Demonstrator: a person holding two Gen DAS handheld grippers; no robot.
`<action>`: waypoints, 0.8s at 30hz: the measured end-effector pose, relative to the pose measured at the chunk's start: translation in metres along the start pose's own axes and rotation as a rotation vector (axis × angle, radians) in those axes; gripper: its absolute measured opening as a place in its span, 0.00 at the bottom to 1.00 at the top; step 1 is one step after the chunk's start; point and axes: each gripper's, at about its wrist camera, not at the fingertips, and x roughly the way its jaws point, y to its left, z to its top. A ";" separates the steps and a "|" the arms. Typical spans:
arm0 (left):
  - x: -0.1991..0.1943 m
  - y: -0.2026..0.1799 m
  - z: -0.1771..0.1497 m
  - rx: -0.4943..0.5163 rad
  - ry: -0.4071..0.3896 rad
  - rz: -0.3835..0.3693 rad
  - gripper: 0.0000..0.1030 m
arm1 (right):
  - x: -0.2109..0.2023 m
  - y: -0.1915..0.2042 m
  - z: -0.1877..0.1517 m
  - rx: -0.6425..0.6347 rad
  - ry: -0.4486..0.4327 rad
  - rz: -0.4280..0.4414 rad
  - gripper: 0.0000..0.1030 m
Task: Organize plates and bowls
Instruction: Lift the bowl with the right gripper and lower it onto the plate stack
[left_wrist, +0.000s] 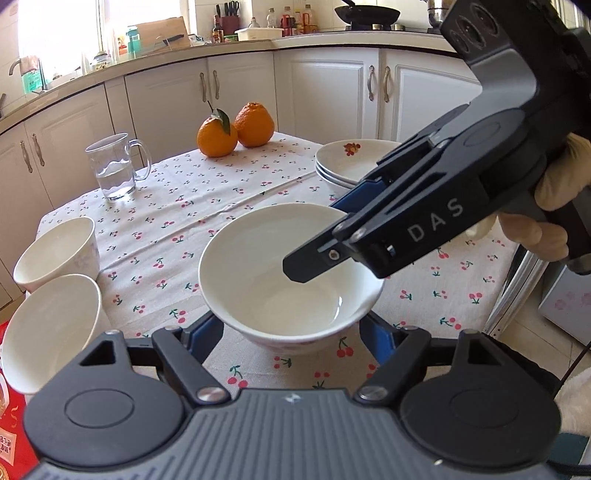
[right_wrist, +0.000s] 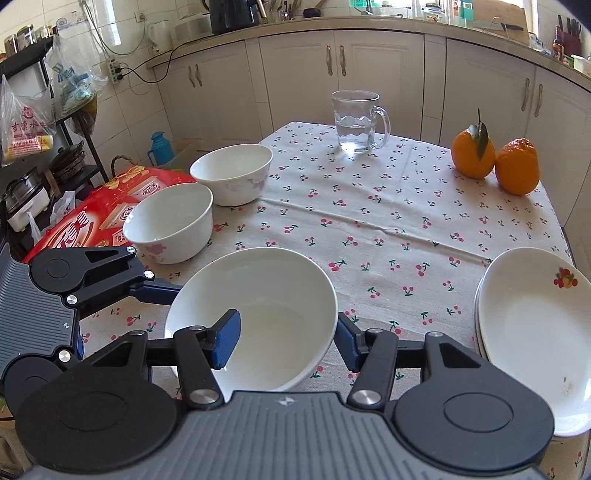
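**Two tools on one bowl**

While both tools meet over the cherry-print cloth, the bowl (left_wrist: 291, 280) between them is gripped from two sides. Seen from the left wrist, the left tool (left_wrist: 291, 332) has its blue pads against the bowl's outer wall, one on either side, so it is clamped on the bowl. From the right wrist, the right tool (right_wrist: 286, 339) pinches the bowl's rim: one blue pad sits inside the bowl, the other against the outer wall. A gloved hand (left_wrist: 554, 206) holds that tool's grip.

Taking the bowl as the mark: two more white bowls (right_wrist: 199, 199) stand to its left near the bench (right_wrist: 369, 229) edge, touching or nearly touching each other. A stack of plates (right_wrist: 532, 325), the top one with a small fruit print, lies to its right. Beyond it, toward the cabinets, a glass mug (right_wrist: 360, 122) with water stands on the far side, and two oranges (right_wrist: 495, 162) sit side by side at the far right corner. A red bag (right_wrist: 99, 214) lies off the bench past the two bowls.
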 end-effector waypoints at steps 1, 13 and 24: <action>0.001 0.000 0.001 0.002 0.002 -0.002 0.78 | 0.001 -0.002 0.000 0.005 0.001 -0.002 0.59; 0.011 0.000 0.002 0.001 0.009 -0.019 0.78 | 0.007 -0.013 -0.004 0.037 0.012 -0.001 0.61; 0.002 -0.001 -0.003 -0.001 -0.008 0.009 0.95 | 0.002 -0.008 -0.002 0.030 -0.023 -0.015 1.00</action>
